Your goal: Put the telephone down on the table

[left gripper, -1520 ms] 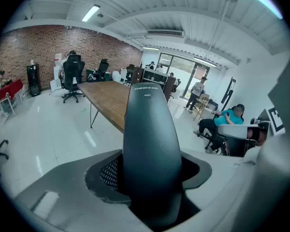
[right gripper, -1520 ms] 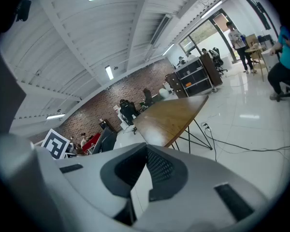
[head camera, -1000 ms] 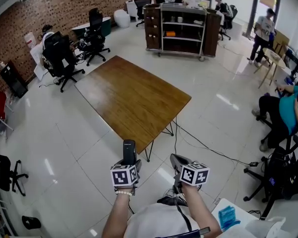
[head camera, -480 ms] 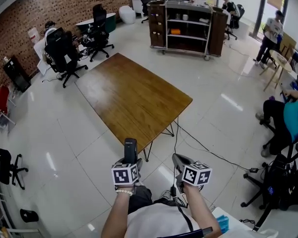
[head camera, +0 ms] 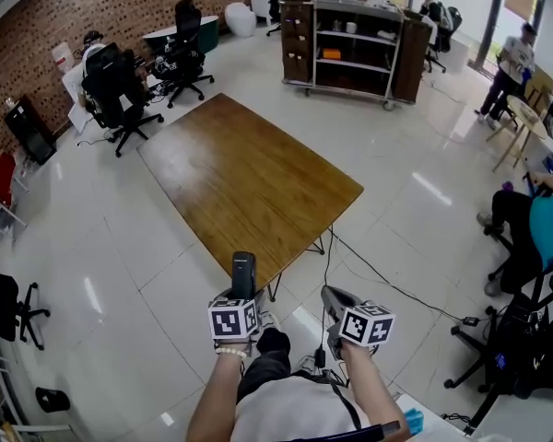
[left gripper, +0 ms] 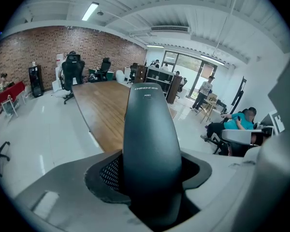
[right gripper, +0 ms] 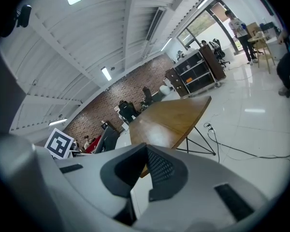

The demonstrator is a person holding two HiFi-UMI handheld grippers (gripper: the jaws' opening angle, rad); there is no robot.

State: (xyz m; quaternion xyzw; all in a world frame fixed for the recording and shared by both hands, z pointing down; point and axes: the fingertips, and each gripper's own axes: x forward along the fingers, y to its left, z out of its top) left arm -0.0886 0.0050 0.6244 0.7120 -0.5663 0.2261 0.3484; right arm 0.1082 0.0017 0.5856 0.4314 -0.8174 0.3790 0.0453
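Head view: the left gripper (head camera: 241, 295) pinches the telephone (head camera: 243, 271), a smooth, black, rounded handset, upright in the air. Its top now overlaps the near edge of the table (head camera: 249, 173), a glossy brown wooden slab on thin metal legs that lies closer than a second ago. The right gripper (head camera: 334, 298) is empty, its mesh-textured pads pressed together.

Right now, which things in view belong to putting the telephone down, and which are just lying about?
For the job:
- telephone, clamped in the left gripper
- wooden table, ahead of both grippers

Just about:
- right gripper, empty
- shelf cart beyond the table
- office chairs
- floor cable
- seated person at the right
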